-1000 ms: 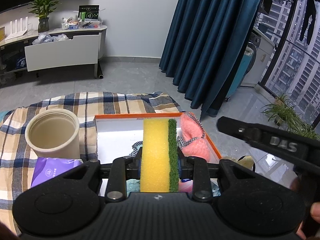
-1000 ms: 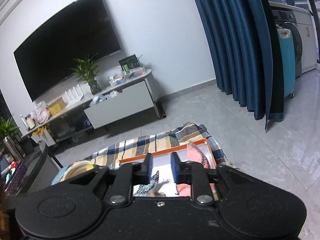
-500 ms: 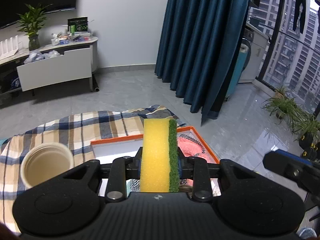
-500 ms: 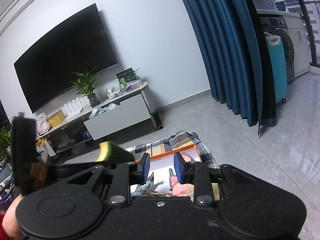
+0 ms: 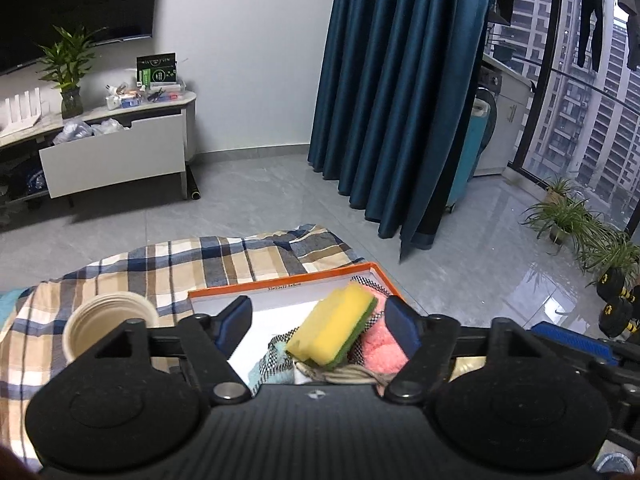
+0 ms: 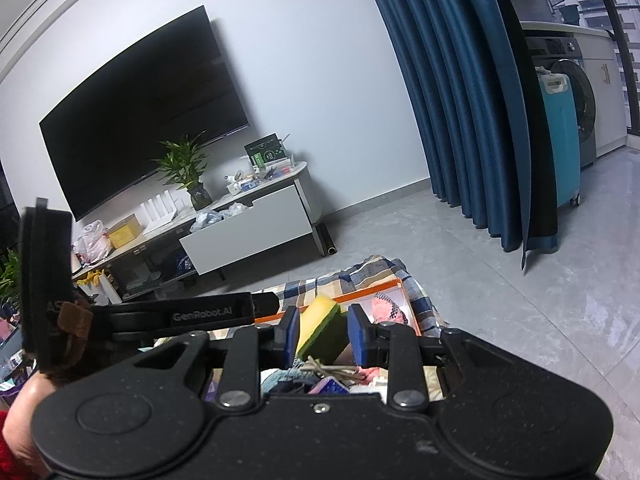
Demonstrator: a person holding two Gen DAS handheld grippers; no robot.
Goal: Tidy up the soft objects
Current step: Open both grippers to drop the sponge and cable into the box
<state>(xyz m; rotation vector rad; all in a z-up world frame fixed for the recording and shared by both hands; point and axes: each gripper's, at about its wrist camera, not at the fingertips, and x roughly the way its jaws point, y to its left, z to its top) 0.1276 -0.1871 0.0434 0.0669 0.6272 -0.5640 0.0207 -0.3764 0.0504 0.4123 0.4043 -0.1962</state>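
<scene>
Over the orange-rimmed box on a plaid cloth: sponge, yellow with a green scouring face, tilted, lying free between the left gripper fingers, which are opening wide, no pad touching it. Beneath it: pink fluffy cloth, checked cloth. Beside the box: beige cup. Right gripper: fingers narrowly apart, holding nothing; sponge seen beyond them.
</scene>
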